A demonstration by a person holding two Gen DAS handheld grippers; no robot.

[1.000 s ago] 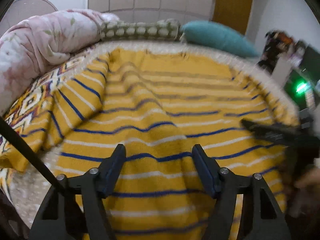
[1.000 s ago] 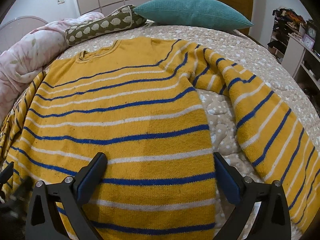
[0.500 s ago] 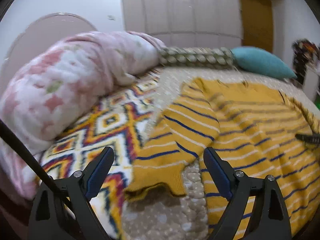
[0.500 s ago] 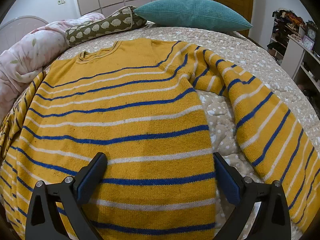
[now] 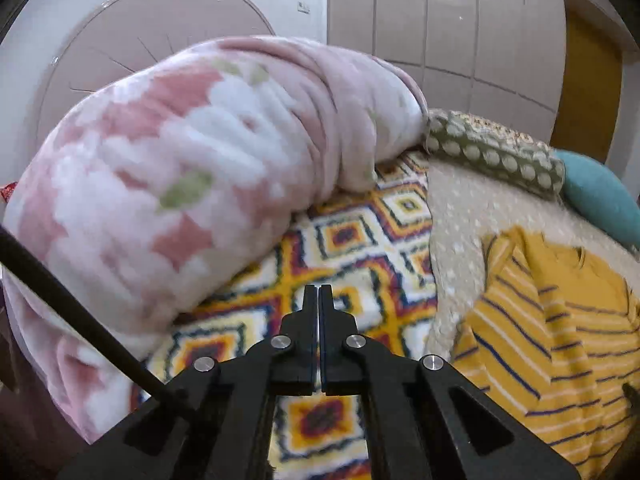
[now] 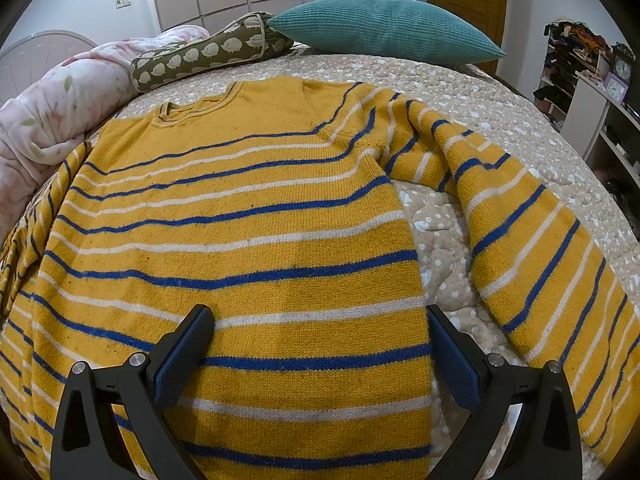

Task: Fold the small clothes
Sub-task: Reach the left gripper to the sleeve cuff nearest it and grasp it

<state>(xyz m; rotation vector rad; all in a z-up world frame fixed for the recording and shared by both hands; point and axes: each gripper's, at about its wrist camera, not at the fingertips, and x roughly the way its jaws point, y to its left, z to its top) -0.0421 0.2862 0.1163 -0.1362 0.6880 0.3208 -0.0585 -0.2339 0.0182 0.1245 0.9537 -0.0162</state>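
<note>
The right gripper [image 6: 316,344] hovers with its fingers [image 6: 182,350] spread wide and released, over the hem end of the yellow striped sweater [image 6: 248,240], which lies flat and face up across the bed [image 6: 500,104], neckline toward the far edge. Its one sleeve angles down toward the bed's right edge. The left gripper [image 5: 319,300] has its fingers clenched together with nothing between them, over a diamond-patterned blanket [image 5: 360,248] just beside the sweater's other sleeve. Farther off lie a pink floral duvet [image 5: 180,184], a hedgehog-print bolster [image 6: 208,54] and a teal pillow [image 6: 384,28] along the far edge.
</note>
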